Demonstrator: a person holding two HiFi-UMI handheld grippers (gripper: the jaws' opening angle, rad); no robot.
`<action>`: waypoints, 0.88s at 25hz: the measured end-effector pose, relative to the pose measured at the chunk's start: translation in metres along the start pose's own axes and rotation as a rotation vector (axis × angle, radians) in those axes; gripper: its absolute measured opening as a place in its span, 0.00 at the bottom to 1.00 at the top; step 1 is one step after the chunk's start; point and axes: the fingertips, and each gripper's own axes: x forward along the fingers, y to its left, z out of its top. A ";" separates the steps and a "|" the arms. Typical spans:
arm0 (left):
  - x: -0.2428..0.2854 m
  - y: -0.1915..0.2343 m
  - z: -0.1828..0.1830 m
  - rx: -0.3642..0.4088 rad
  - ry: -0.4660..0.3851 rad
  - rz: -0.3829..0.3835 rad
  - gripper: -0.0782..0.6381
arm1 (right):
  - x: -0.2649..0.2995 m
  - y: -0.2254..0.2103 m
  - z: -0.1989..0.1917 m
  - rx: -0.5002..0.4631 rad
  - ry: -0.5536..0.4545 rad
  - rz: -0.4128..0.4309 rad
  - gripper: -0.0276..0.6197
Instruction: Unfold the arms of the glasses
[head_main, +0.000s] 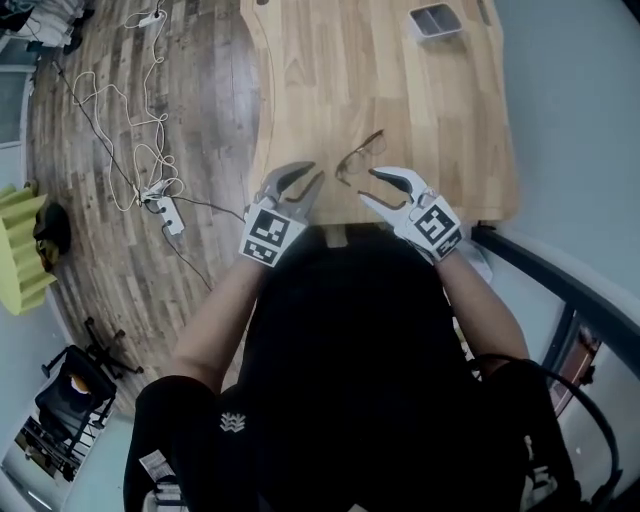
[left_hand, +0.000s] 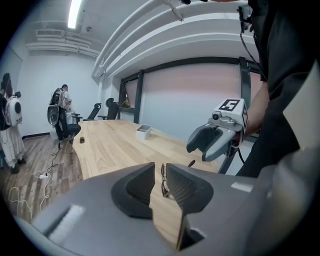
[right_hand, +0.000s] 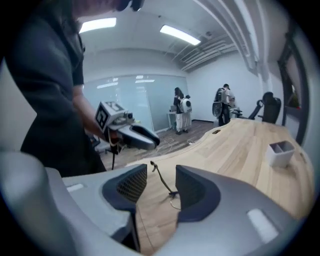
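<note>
Wooden desk (head_main: 400, 90) bears the glasses (head_main: 358, 158) near its edge. The left gripper (head_main: 316, 172) is barely parted and the right gripper (head_main: 367, 185) wider, both empty. Seemingly approaching; next, pinch one temple.

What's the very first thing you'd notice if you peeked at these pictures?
Two grey tools with black-and-white marker cubes, the left gripper and the right gripper, are held over the near edge of a long wooden table, both with jaws apart. Right between them lies a thin pair of glasses, and neither gripper is pinching it. A small grey tray sits alone at the table's far end.
</note>
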 end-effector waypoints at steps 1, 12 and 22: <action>-0.001 0.000 -0.003 -0.009 0.006 0.012 0.22 | 0.004 0.002 -0.008 -0.077 0.053 -0.002 0.31; -0.046 0.001 -0.040 -0.093 0.090 0.162 0.22 | 0.065 -0.018 -0.056 -0.512 0.298 0.069 0.31; -0.054 0.016 -0.036 -0.144 0.050 0.253 0.22 | 0.110 -0.014 -0.041 -0.613 0.291 0.191 0.31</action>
